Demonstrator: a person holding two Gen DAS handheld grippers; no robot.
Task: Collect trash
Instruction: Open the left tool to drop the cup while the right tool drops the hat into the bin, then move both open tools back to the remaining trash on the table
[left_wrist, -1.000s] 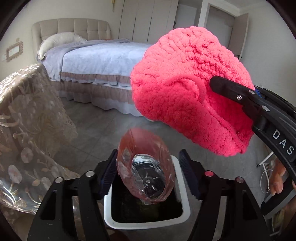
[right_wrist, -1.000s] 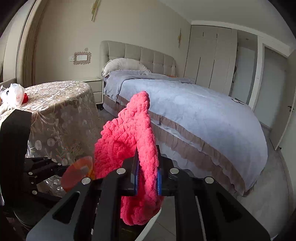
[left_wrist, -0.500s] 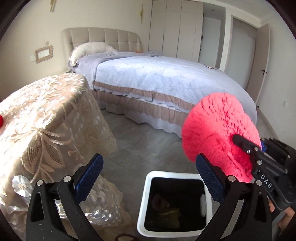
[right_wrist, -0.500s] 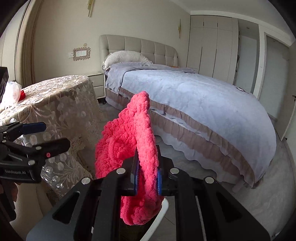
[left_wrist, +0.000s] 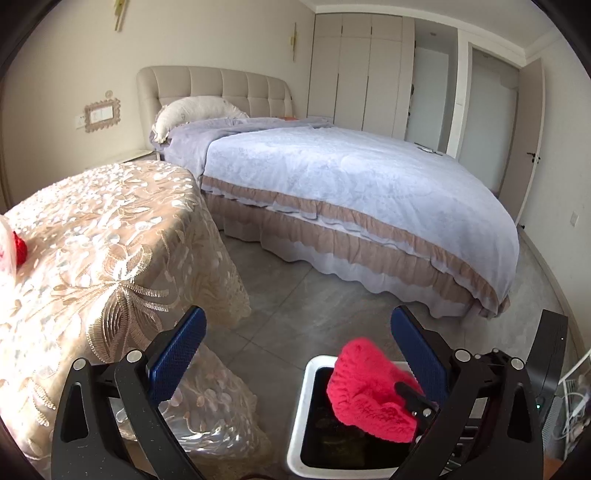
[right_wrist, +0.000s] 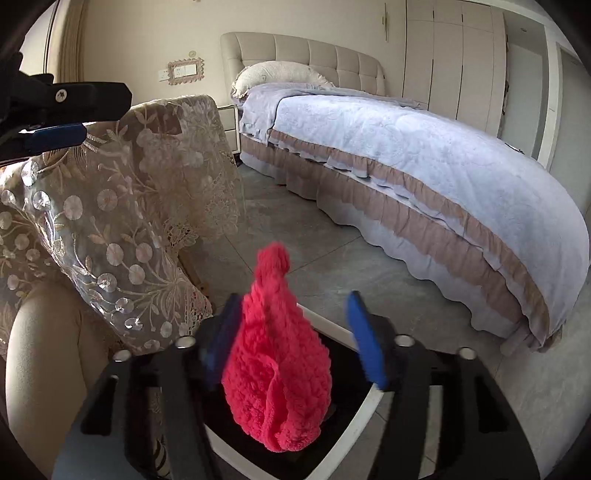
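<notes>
The fuzzy red knitted hat (right_wrist: 277, 373) hangs between your right gripper's (right_wrist: 295, 343) spread pads, ungripped, above the white-rimmed black bin (left_wrist: 297, 424). Your left gripper (left_wrist: 295, 354) gapes empty; bare floor ahead, lace-draped table (left_wrist: 92, 251) left.

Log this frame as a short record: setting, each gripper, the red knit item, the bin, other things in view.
setting: bedroom, tiled floor, bed
left gripper: open, nothing between its pads
right gripper: open, pads apart on either side of the knit
red knit: above the bin opening, between the right gripper's pads
bin: white rim, dark inside, on the floor beside the table
table: lace cloth, small red thing at its left edge
</notes>
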